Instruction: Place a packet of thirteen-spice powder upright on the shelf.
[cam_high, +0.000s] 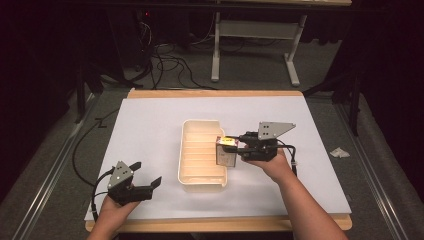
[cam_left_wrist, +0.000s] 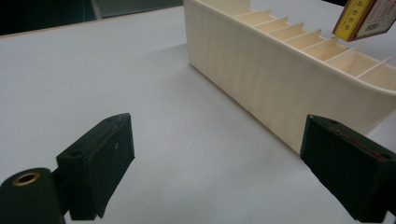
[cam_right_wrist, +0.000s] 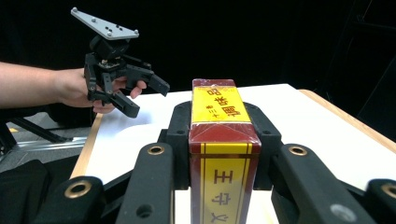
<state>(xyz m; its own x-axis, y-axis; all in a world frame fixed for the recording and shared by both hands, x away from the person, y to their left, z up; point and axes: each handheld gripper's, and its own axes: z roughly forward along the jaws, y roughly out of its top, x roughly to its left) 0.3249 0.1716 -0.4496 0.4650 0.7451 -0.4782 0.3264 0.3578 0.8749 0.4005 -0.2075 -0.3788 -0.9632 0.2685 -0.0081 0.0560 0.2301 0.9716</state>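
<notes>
A cream ribbed tray (cam_high: 186, 155) sits in the middle of the white sheet; its long wall (cam_left_wrist: 261, 88) runs across the left gripper view. My right gripper (cam_high: 229, 150) is shut on a small red and yellow box (cam_high: 226, 151), held upright at the tray's right rim. The box (cam_right_wrist: 219, 144) stands between the jaws in the right gripper view, and a corner of the box (cam_left_wrist: 364, 18) pokes in above the tray. My left gripper (cam_high: 148, 174) is open near the table's front left, its fingers (cam_left_wrist: 98, 163) wide apart over bare sheet. The left gripper (cam_right_wrist: 144, 95) is also seen farther off.
The white sheet (cam_high: 150, 125) covers a wooden table (cam_high: 215, 93). A crumpled scrap (cam_high: 340, 152) lies off the table's right side. Cables (cam_high: 165, 60) and a white frame leg (cam_high: 216, 45) stand on the floor behind.
</notes>
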